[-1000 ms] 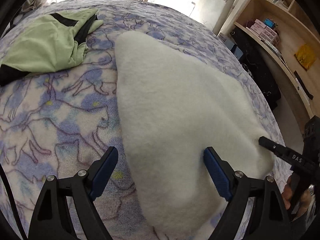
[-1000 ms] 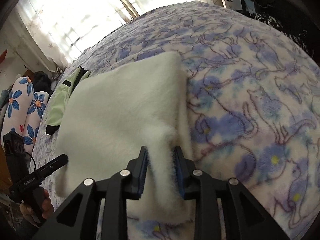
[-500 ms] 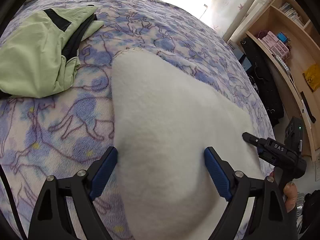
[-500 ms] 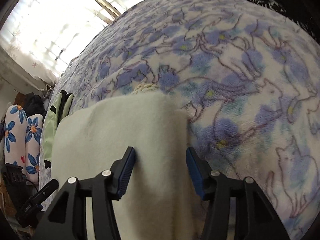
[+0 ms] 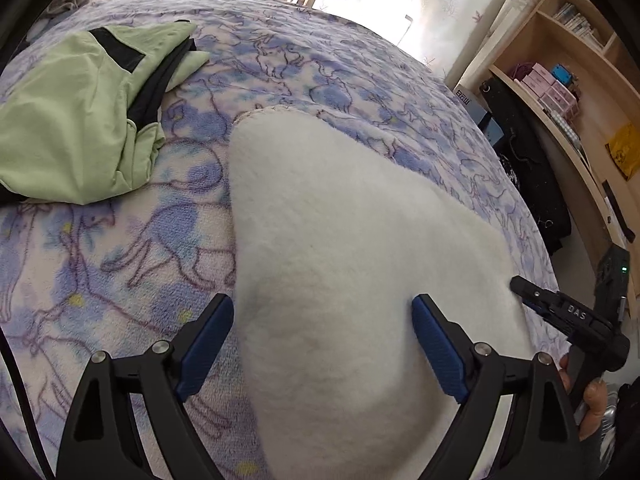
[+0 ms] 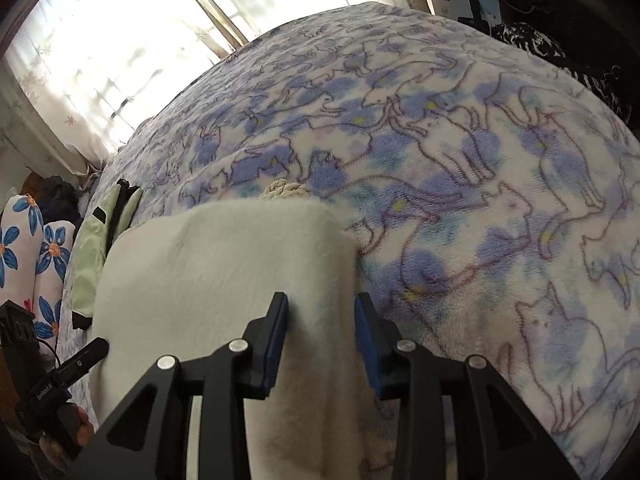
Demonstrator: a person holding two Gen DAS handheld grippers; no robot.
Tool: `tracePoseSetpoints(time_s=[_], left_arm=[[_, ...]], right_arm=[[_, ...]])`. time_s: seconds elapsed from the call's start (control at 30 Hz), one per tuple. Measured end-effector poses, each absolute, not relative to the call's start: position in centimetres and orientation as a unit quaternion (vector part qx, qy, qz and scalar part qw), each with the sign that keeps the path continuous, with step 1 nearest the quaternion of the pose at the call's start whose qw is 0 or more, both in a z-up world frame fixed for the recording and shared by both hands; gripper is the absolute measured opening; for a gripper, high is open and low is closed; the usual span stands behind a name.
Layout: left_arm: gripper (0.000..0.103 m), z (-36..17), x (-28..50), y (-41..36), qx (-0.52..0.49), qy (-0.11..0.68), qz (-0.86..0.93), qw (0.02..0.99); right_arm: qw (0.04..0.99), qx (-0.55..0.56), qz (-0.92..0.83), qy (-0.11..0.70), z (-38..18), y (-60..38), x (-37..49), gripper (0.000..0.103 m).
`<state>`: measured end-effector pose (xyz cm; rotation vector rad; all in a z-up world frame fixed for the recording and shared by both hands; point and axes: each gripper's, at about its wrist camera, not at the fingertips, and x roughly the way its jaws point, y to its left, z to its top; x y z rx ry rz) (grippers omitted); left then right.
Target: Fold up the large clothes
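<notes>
Folded white fleece garment [image 5: 340, 240] lying flat on a bed covered by a blue-and-lilac cat-print blanket [image 5: 120, 248], a knitted cream edge peeking out at its far end. Left gripper [image 5: 322, 344] spread wide above the near left part of the fleece, blue pads [image 5: 204, 344] apart and clamping nothing. Right gripper [image 6: 321, 340] parted over the fleece's right edge, fabric lying loosely between the pads, no pinch visible. Rumpled light-green garment with black trim [image 5: 76, 120] resting on the blanket, left of the fleece and apart from it. Wooden shelving [image 5: 580, 80] beside the bed.
</notes>
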<state>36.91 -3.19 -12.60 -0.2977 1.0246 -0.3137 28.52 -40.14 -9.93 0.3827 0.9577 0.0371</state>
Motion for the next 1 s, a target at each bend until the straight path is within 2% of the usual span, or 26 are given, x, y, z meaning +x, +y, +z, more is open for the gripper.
tracePoseSetpoints(time_s=[0.43, 0.47, 0.53, 0.57, 0.77, 1.0], left_arm=[[0.088, -8.6, 28.4, -3.9, -0.112, 0.433, -0.147, 0.883], [0.086, -8.6, 27.7, -4.0, -0.110, 0.429, -0.146, 0.884], [0.070, -8.9, 26.6, -4.6, -0.093, 0.436, -0.145, 0.883], [0.069, -9.2, 26.3, -4.9, -0.085, 0.443, -0.144, 0.881], [0.068, -12.3, 24.8, -5.5, -0.076, 0.474, -0.134, 0.867], [0.069, -12.1, 23.3, -4.9, -0.089, 0.480, -0.127, 0.863]], right_arm=[[0.912, 0.127, 0.036, 0.388, -5.6, -36.9, 19.9, 0.034], [0.916, 0.112, 0.037, 0.383, -5.5, -36.2, 19.2, 0.034], [0.919, 0.081, 0.039, 0.384, -5.9, -34.8, 18.2, 0.034], [0.918, 0.067, 0.043, 0.389, -6.4, -34.2, 17.7, 0.034], [0.899, 0.032, 0.031, 0.435, -10.4, -33.2, 16.8, 0.034], [0.896, 0.051, 0.029, 0.440, -9.7, -33.3, 14.9, 0.036]])
